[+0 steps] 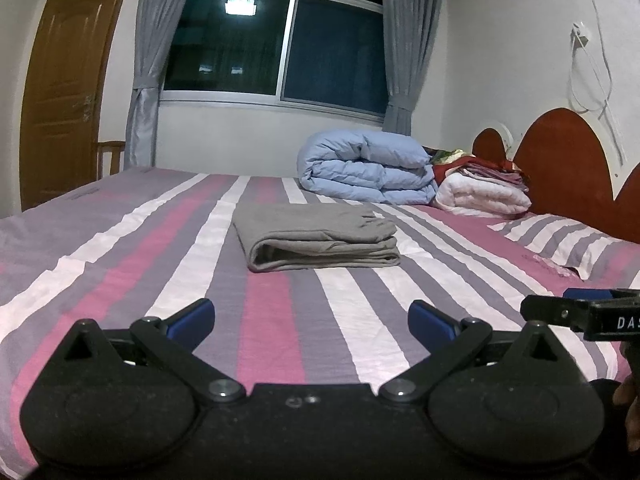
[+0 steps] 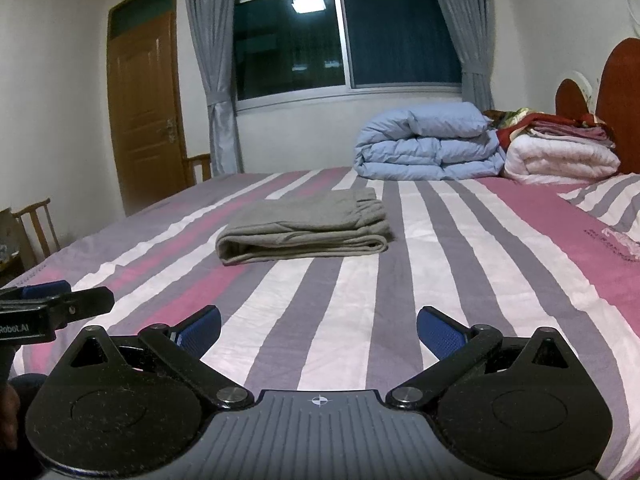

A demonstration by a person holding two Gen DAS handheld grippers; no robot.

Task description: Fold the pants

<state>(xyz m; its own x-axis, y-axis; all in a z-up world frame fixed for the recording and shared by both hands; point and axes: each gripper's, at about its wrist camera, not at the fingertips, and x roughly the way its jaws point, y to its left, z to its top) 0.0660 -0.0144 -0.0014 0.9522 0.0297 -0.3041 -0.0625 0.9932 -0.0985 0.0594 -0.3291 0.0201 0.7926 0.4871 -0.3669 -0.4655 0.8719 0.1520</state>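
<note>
door: one brown wooden door (image 2: 146, 116) at the far left, shut, well apart from the work
left gripper: black two-finger gripper with blue pads (image 1: 311, 320), jaws spread wide with nothing between them, held low over the near edge of the bed; it seems to be pulled back simply because no fold is left for it to make
pants: one pair of grey soft-cloth pants (image 1: 316, 242), folded into a flat rectangular bundle of several layers, lying in the middle of the pink, white and grey striped bedsheet (image 1: 280, 340), well apart from both tools; the waistband end lies at its right, the rounded fold at its left; likely left mid-bed because that is the broad flat spot where it was worked
right gripper: matching black two-finger gripper with blue pads (image 2: 319, 328), just as wide open and empty, beside the left one at the near edge
task: judged done, the bundle looks tidy and needs no grip
bedding: one folded pale blue quilt (image 2: 430, 144) and one white quilt (image 2: 560, 158) with a stack of red and pink cloths on it, pushed to the far right by the red-brown headboard (image 1: 568, 160), seemingly to keep the centre free
count: two grippers, one pair of pants, two quilts, one window (image 1: 276, 44)
</note>
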